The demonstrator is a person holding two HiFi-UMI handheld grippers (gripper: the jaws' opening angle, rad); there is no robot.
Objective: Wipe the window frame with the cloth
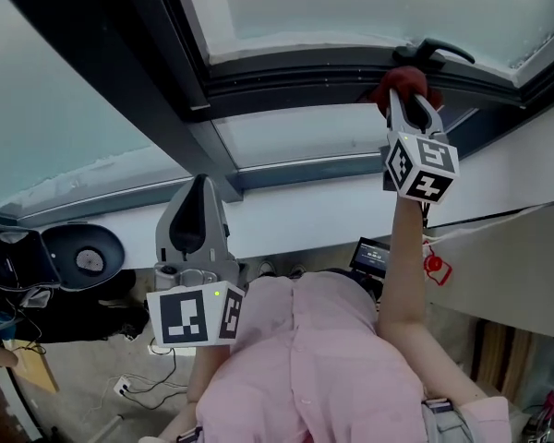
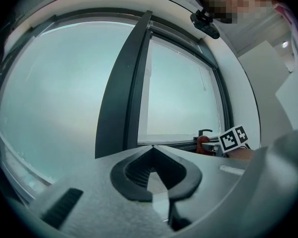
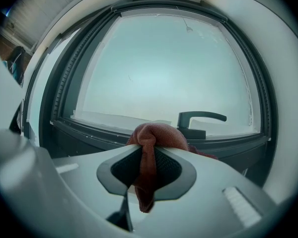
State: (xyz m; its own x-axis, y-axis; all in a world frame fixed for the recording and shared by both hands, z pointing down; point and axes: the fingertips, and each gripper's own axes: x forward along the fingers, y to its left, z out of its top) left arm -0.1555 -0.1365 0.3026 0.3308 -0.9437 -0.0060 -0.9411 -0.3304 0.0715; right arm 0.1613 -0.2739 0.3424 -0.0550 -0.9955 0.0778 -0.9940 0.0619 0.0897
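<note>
A red-brown cloth [image 3: 154, 139] is pinched in my right gripper [image 3: 150, 152], which is shut on it. In the head view the cloth [image 1: 402, 83] is pressed against the dark lower rail of the window frame [image 1: 295, 67], just left of the black window handle [image 1: 443, 52]. The right gripper [image 1: 412, 109] reaches up to it on an outstretched arm. My left gripper [image 1: 196, 212] hangs lower, away from the frame, shut with nothing between its jaws. Its view shows the dark vertical mullion [image 2: 121, 83] and, far right, the cloth [image 2: 204, 144] beside the marker cube.
A white sill [image 1: 305, 210] runs below the glass. Under it lie a round black device [image 1: 81, 257], cables on the floor [image 1: 138, 390] and a red tag [image 1: 434, 268]. The person's pink shirt [image 1: 305, 367] fills the lower middle of the head view.
</note>
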